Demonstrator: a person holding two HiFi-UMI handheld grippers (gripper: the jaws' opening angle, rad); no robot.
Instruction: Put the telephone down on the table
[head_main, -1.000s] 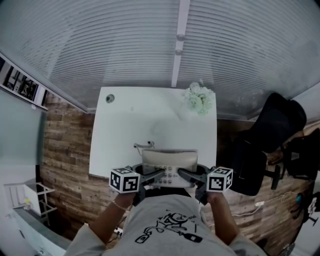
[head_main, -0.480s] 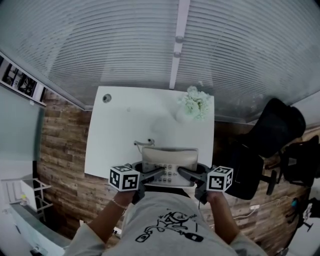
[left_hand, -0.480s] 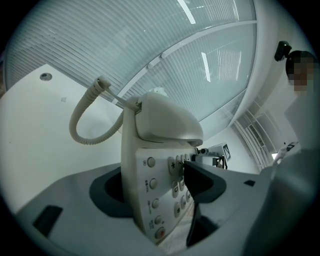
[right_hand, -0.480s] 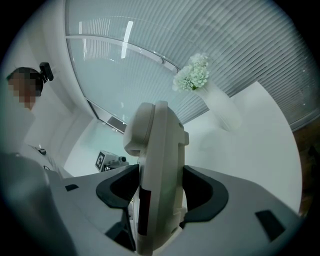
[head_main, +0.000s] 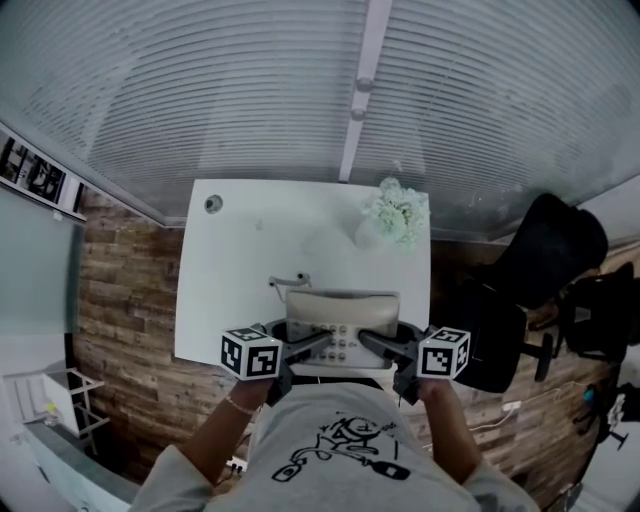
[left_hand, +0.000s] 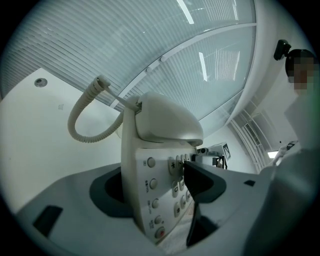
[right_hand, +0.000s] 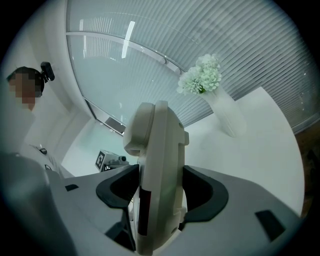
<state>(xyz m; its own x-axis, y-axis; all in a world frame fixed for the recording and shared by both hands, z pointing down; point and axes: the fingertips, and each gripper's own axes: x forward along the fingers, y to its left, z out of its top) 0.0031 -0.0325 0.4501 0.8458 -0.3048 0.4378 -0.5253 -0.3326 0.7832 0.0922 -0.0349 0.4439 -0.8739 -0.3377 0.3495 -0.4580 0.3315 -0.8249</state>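
You hold the telephone (head_main: 338, 322) at the lower centre of the head view. Your left gripper (head_main: 308, 349) clamps its left side and your right gripper (head_main: 377, 346) its right, both equally near. It hangs over the near edge of the table (head_main: 235, 265), with bare tabletop just up-frame. The vase (head_main: 372, 232) at the upper right holds white flowers (head_main: 400, 210).

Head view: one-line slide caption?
Left claw and right claw grip the telephone by its sides at the white table's near edge.

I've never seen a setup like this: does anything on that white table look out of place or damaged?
Nothing looks spilled or broken. One oddity: the telephone, gripped on each side by the left gripper and right gripper at the near edge of the table; the flower vase stands by the far edge.
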